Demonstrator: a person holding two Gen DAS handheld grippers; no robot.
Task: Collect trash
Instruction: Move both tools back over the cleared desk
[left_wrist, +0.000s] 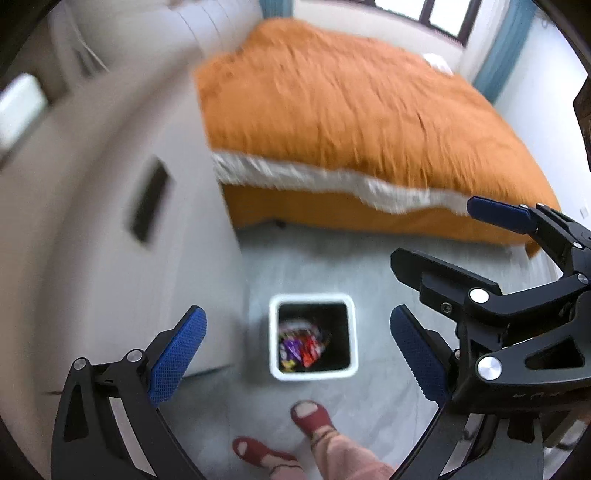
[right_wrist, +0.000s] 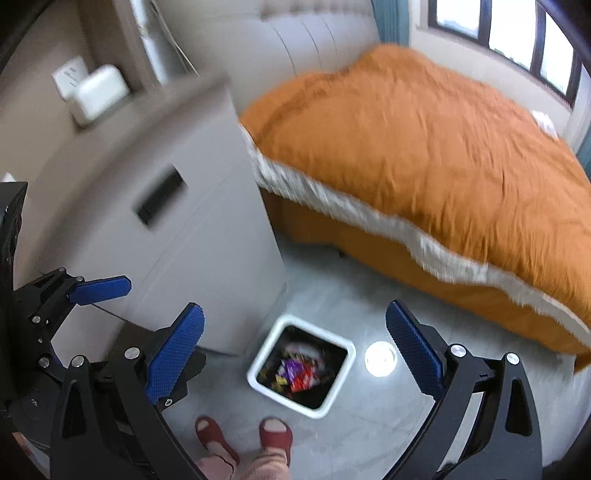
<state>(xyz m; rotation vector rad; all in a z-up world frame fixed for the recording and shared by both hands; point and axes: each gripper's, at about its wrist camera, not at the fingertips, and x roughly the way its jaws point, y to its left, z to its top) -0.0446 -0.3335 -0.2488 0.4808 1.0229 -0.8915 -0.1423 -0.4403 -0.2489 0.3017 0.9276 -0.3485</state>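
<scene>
A square white trash bin (left_wrist: 314, 374) stands on the grey floor below both grippers, also in the right wrist view (right_wrist: 258, 360). Colourful wrappers (left_wrist: 301, 349) lie inside it, red and purple ones showing in the right wrist view too (right_wrist: 297, 374). My left gripper (left_wrist: 295, 354) is open and empty, high above the bin. My right gripper (right_wrist: 295, 350) is open and empty, also above the bin. The right gripper shows at the right of the left wrist view (left_wrist: 458, 236), its jaws apart. The left gripper shows at the left of the right wrist view (right_wrist: 122, 306).
A bed with an orange blanket (left_wrist: 351, 110) fills the far right. A white bedside cabinet (right_wrist: 177, 221) with a dark slot handle stands left of the bin. The person's feet in red sandals (left_wrist: 310, 419) stand just in front of the bin. A bright light reflection (right_wrist: 380, 358) marks the floor.
</scene>
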